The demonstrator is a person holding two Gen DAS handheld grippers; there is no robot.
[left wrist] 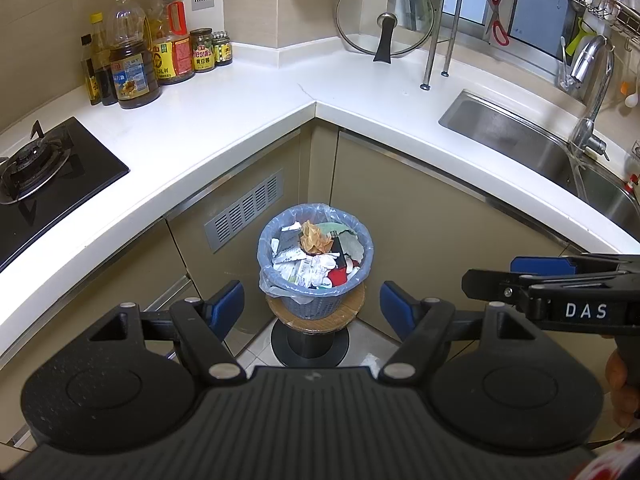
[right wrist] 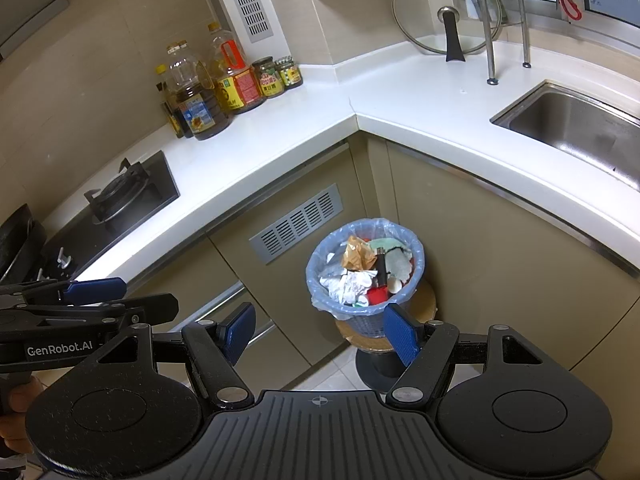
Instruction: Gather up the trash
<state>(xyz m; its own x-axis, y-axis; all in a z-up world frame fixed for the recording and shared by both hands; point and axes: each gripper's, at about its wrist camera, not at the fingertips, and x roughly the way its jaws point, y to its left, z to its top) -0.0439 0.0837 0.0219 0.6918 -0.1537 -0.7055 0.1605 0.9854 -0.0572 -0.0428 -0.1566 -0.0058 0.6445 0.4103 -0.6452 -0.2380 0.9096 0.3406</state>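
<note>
Left wrist view shows the left gripper (left wrist: 311, 306) spread and empty; the right gripper (right wrist: 320, 330) is also spread, holding nothing. Both hover well above the full bin (left wrist: 316, 260) on a stool (left wrist: 310, 320) under the counter (left wrist: 240, 120). Approach step, I judge; next, descend to the bag (left wrist: 272, 284) rim.

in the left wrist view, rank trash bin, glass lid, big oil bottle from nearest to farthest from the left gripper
1. trash bin, just ahead of the left gripper, on a stool
2. big oil bottle, far left on the counter
3. glass lid, leaning at the back wall
</note>
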